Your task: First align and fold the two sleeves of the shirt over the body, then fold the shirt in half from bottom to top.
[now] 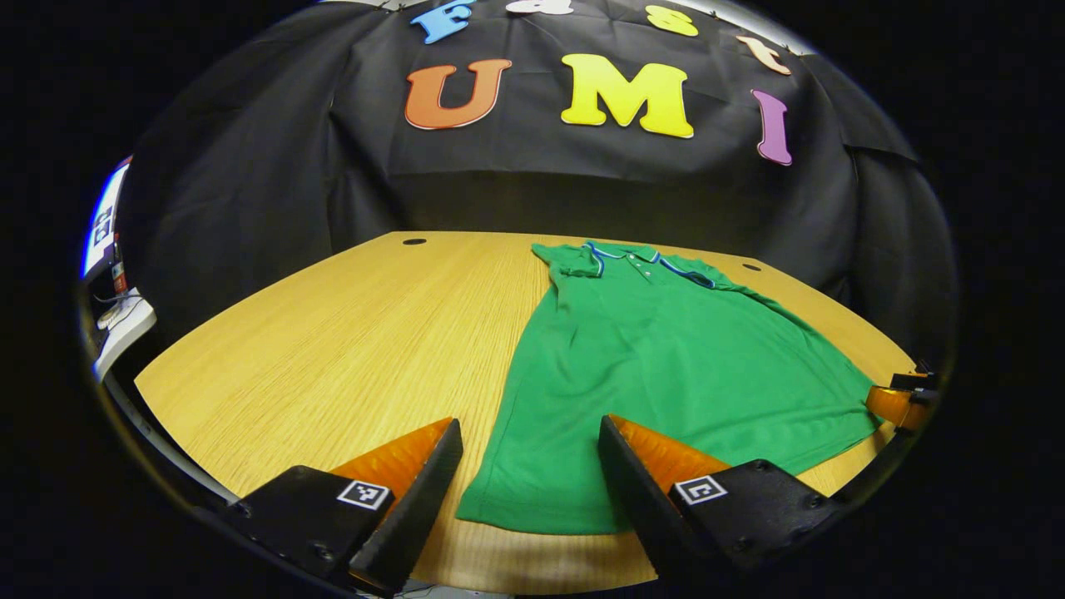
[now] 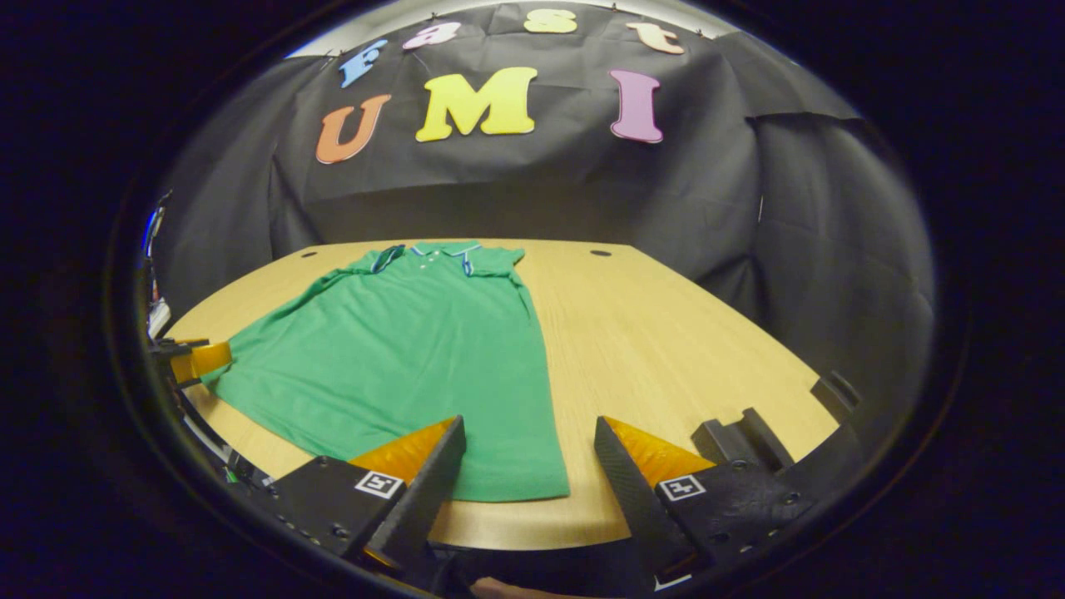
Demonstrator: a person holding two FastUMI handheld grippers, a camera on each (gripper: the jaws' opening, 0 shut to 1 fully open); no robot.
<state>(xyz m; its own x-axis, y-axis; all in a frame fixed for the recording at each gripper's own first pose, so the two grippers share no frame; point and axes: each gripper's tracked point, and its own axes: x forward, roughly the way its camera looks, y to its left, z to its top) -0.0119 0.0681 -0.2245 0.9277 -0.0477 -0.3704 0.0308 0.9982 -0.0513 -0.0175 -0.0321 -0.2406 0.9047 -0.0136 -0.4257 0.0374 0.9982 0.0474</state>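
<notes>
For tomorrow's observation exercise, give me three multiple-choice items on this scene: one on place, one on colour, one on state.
1. Where does the shirt lie?
A. on the wooden table
B. on a chair
C. on the floor

2. What colour is the shirt's body?
A. red
B. green
C. white

3. How does the left hand-held gripper stand?
A. shut on the collar
B. shut on a sleeve
C. open, at the hem

Answers:
1 A, it lies flat on the tabletop.
2 B, green with blue collar trim.
3 C, the fingers are apart, holding nothing.

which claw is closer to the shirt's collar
Neither clearly: the left claw and right claw both hover open at the green polo shirt's hem corners, opposite the collar.
</notes>
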